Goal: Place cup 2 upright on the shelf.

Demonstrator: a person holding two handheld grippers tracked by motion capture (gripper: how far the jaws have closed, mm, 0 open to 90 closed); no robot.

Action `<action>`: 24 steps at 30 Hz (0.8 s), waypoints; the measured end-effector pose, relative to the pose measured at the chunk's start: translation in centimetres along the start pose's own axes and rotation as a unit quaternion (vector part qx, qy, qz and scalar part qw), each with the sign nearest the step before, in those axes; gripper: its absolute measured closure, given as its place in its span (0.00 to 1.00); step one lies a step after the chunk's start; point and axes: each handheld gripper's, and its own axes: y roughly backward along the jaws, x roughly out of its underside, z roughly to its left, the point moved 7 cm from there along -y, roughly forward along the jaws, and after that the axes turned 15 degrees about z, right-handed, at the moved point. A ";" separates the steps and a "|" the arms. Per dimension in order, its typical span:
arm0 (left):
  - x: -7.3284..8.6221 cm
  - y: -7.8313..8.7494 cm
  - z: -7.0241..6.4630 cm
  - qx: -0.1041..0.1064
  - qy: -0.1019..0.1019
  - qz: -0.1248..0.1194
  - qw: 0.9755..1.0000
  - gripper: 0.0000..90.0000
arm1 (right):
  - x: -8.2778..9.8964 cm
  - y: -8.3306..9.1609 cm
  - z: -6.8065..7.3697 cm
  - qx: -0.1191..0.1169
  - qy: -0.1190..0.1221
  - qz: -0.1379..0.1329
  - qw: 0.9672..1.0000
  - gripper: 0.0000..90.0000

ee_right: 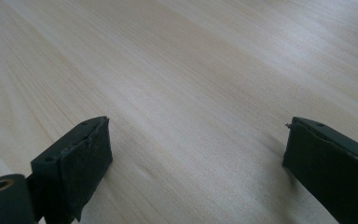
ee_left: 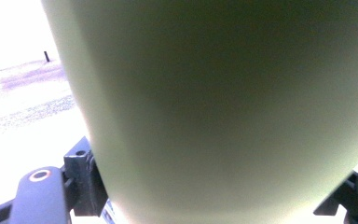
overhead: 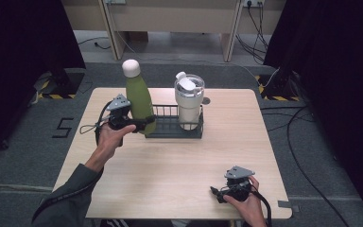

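Left hand-held gripper [overhead: 144, 124] clamped around the lower body of the green bottle [overhead: 139, 99], black jaws on either side of its smooth, matte, rounded wall [ee_left: 223, 107]. Bottle upright, slim and tapering to a narrow neck, capped with a rounded cream stopper [overhead: 131, 67], seated at the left end of the black wire rack [overhead: 170, 132]. Rack low and rectangular, thin metal bars, placed toward the far edge of the bench [overhead: 170, 179], about midway along it. White tumbler [overhead: 189, 101] upright at the rack's right end, cylindrical, topped with a clear lid and a white flip tab, just beside the bottle but apart from it. Right hand-held gripper [overhead: 216, 193] near the bench's near right corner, jaws spread wide with nothing between, flat dark pads [ee_right: 86, 163] worn at the edges, hovering low over pale, fine-grained wood laminate [ee_right: 191, 84].
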 end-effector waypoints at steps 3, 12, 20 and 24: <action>-0.3 -0.2 0.3 -0.001 0.003 0.001 1.000 0.23 | 0.0 0.0 -0.1 0.001 0.003 0.000 1.000 0.09; -1.8 -1.6 1.9 -0.024 0.004 0.004 1.000 0.23 | 0.0 0.0 0.0 0.001 0.002 0.001 1.000 0.08; -2.6 -3.1 3.0 -0.034 0.014 0.002 0.999 0.23 | 0.0 0.0 0.0 0.001 0.002 0.000 1.000 0.08; -2.8 -3.9 3.4 -0.038 0.018 0.004 0.999 0.23 | 0.0 0.0 0.0 0.001 0.003 0.001 1.000 0.08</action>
